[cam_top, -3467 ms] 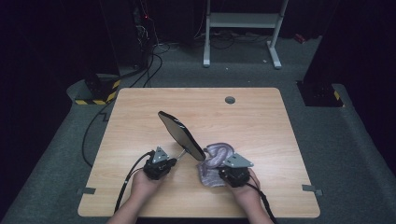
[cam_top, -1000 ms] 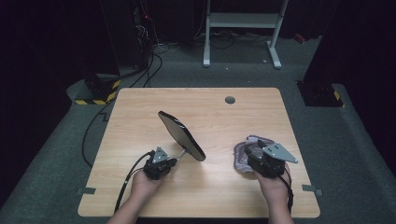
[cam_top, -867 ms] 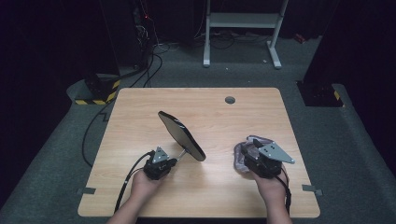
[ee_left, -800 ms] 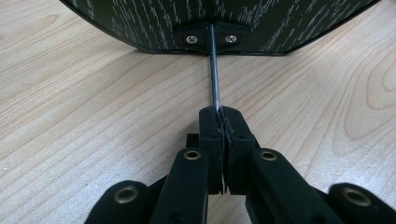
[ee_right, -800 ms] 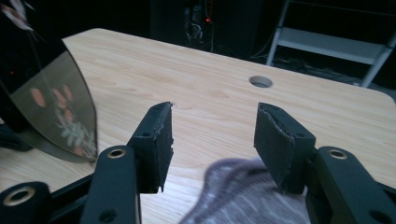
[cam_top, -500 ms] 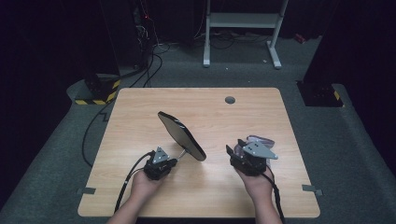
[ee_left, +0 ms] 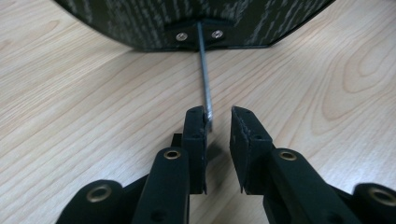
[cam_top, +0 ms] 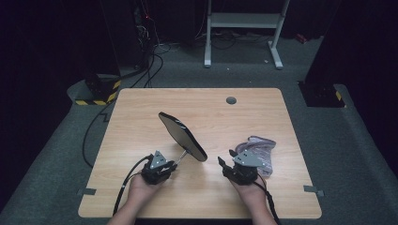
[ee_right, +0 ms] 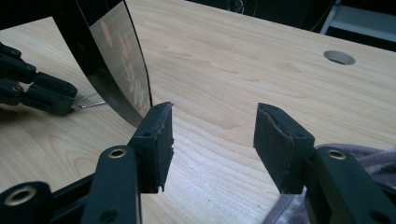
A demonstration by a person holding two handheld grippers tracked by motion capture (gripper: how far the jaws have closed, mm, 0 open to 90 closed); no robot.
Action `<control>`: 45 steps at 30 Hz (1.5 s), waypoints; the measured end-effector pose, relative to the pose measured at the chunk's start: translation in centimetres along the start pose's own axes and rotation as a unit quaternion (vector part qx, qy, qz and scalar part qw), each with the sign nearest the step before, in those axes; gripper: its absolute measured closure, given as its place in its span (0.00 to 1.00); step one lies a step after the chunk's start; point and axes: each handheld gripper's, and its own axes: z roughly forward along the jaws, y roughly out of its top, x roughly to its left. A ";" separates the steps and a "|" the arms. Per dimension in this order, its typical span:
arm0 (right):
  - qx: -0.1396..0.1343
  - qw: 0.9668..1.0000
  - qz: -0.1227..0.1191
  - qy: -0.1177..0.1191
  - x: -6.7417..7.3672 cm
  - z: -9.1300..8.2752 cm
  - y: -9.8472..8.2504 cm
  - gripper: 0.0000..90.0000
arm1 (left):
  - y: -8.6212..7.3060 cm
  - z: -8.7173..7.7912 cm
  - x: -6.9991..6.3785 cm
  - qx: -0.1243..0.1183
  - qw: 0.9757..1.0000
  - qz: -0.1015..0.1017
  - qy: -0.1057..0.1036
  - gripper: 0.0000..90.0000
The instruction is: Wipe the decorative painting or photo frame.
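Left gripper (ee_left: 218, 116) just loosened off the mirror (cam_top: 182, 136) wire, right gripper (cam_top: 227, 159) (empty, jaws apart) left the cloth (cam_top: 258, 152) at 3 o'clock, so wiping looks done.

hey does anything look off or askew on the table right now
The mirror leans tilted on its wire stand, whose end sits between the left gripper's just-opened jaws. A crumpled cloth lies beside the right gripper.

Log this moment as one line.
left claw: just opening, mirror's wire handle between jaws | right claw: open, empty | cloth: on table
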 end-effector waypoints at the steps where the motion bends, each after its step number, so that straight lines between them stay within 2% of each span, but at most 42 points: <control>1: -0.001 1.000 0.000 0.000 0.0 0.1 0.0 0.52 | -0.1 0.1 0.1 0.003 1.000 0.000 0.003 0.85; 7: 0.000 1.000 -0.003 0.008 0.3 0.6 0.1 0.53 | -0.1 0.3 0.5 0.004 1.000 -0.010 0.002 0.89; 22: 0.007 1.000 -0.009 0.007 0.4 0.0 -0.4 0.54 | -0.2 0.1 2.8 0.009 0.999 -0.029 0.031 0.90; 24: 0.007 1.000 -0.009 0.002 0.3 -0.3 -0.6 0.54 | -0.1 -0.5 2.8 0.000 0.999 -0.033 0.020 0.89; 26: 0.006 1.000 -0.007 0.000 0.1 -0.6 -0.7 0.54 | 0.2 -1.1 2.1 -0.016 1.000 -0.016 0.009 0.86; 28: 0.006 1.000 -0.005 -0.004 0.0 -0.8 -0.8 0.54 | 0.4 -0.9 1.4 -0.017 1.000 -0.002 0.011 0.84; 32: 0.006 1.000 -0.002 -0.004 -0.1 -0.8 -0.9 0.54 | 0.6 0.4 0.9 -0.002 1.000 0.009 0.012 0.87; 37: 0.008 1.000 -0.008 0.000 0.3 -0.6 -0.9 0.54 | 0.8 1.3 1.2 0.008 1.000 -0.004 0.008 0.95; 42: 0.011 1.000 -0.008 0.000 0.3 -0.6 -1.0 0.54 | 0.8 1.4 1.7 0.006 1.000 -0.004 0.014 0.94; 45: 0.013 1.000 -0.008 -0.003 0.4 -0.9 -1.2 0.54 | 0.9 1.5 2.3 0.009 1.000 -0.013 0.016 0.92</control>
